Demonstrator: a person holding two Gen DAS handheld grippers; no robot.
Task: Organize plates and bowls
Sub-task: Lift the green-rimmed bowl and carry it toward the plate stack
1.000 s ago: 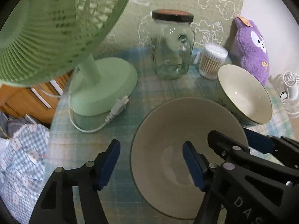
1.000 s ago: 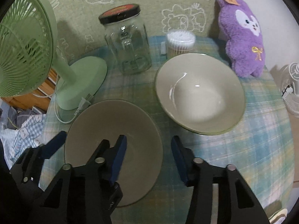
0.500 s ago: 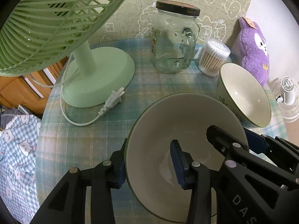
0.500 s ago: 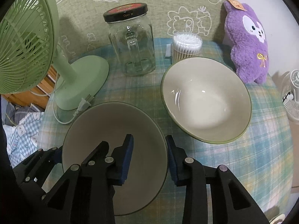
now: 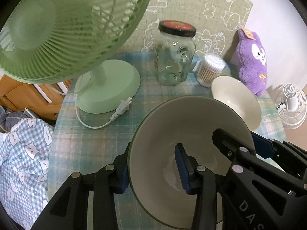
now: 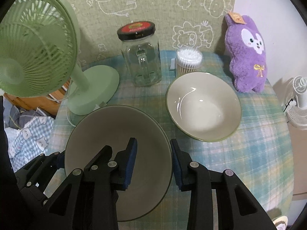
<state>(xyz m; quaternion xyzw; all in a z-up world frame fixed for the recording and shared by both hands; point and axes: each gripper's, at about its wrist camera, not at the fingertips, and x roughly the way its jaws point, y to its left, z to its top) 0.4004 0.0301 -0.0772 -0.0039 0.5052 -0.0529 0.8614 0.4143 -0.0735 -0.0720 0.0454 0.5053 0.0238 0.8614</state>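
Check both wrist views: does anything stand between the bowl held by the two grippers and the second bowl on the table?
Nothing visible does. The held bowl is gripped on opposite rims by the left gripper and right gripper. Only bare tablecloth separates it from the second bowl; the jar and cotton swabs stand farther back.

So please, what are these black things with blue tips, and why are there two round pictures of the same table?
They are two hand-held grippers, one per hand of a person, each carrying its own wide-angle camera, hence two pictures. The left gripper and right gripper each clamp a side of the near bowl, one finger inside its rim, one outside. On the checked tablecloth also stand a second bowl, a glass jar, a green fan, cotton swabs and a purple plush toy.
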